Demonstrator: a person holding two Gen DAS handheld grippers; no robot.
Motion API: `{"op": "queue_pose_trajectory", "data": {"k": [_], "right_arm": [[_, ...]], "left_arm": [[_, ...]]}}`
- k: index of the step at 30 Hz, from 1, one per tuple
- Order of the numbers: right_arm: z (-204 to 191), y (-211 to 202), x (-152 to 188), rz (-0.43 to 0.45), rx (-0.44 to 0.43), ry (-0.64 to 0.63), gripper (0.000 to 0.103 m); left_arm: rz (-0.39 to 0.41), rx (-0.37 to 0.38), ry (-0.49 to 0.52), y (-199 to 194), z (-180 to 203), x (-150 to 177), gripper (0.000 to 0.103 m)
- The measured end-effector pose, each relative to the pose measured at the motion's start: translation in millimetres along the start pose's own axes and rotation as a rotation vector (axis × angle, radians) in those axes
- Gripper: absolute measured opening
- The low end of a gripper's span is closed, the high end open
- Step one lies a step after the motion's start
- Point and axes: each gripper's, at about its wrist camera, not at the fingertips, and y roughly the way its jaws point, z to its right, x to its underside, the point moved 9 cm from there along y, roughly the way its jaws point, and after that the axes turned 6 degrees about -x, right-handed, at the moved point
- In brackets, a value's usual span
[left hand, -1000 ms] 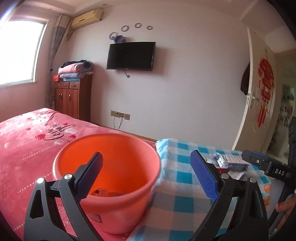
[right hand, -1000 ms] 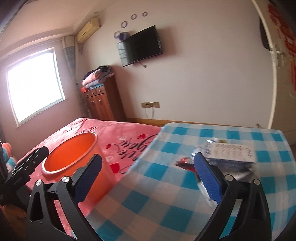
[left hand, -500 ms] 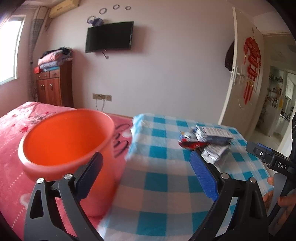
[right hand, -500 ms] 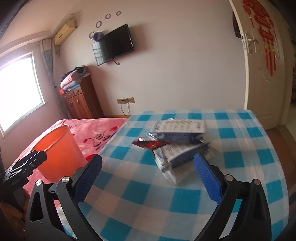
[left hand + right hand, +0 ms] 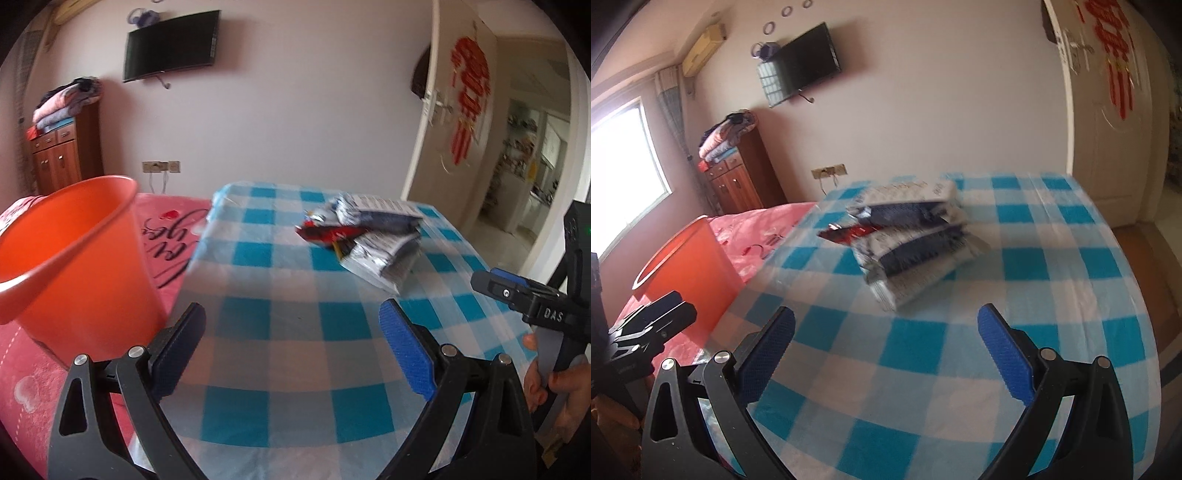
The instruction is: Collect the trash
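A blue-checked tablecloth (image 5: 960, 350) beside a pink bed (image 5: 22, 376) carries one wrapper pile (image 5: 912, 240). One orange bucket (image 5: 74, 258) stands nearby. The left gripper (image 5: 291, 339) and right gripper (image 5: 886, 343) are both spread wide, empty.

You have one bucket (image 5: 74, 254) beside the table (image 5: 295, 354), and one pile of wrappers (image 5: 908, 236) on the table: roughly three silver-and-blue packets plus one red wrapper (image 5: 328, 233), though blur makes the exact count uncertain. Two grippers are in view, left gripper (image 5: 291, 343) and right gripper (image 5: 886, 350), both spread wide and empty.
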Motion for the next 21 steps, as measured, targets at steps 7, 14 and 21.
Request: {"op": "queue_pose_trajectory", "data": {"k": [7, 14, 21], "right_arm": [[47.0, 0.6, 19.8, -0.045, 0.048, 0.076, 0.098], [89.0, -11.7, 28.8, -0.047, 0.048, 0.161, 0.098], [122.3, -27.2, 29.9, -0.043, 0.020, 0.234, 0.098]], "left_arm": [[-0.036, 0.049, 0.079, 20.1, 40.0, -10.4, 0.095], [-0.016, 0.054, 0.058, 53.2, 77.2, -69.0, 0.095], [-0.022, -0.036, 0.045, 122.6, 100.9, -141.2, 0.095]]}}
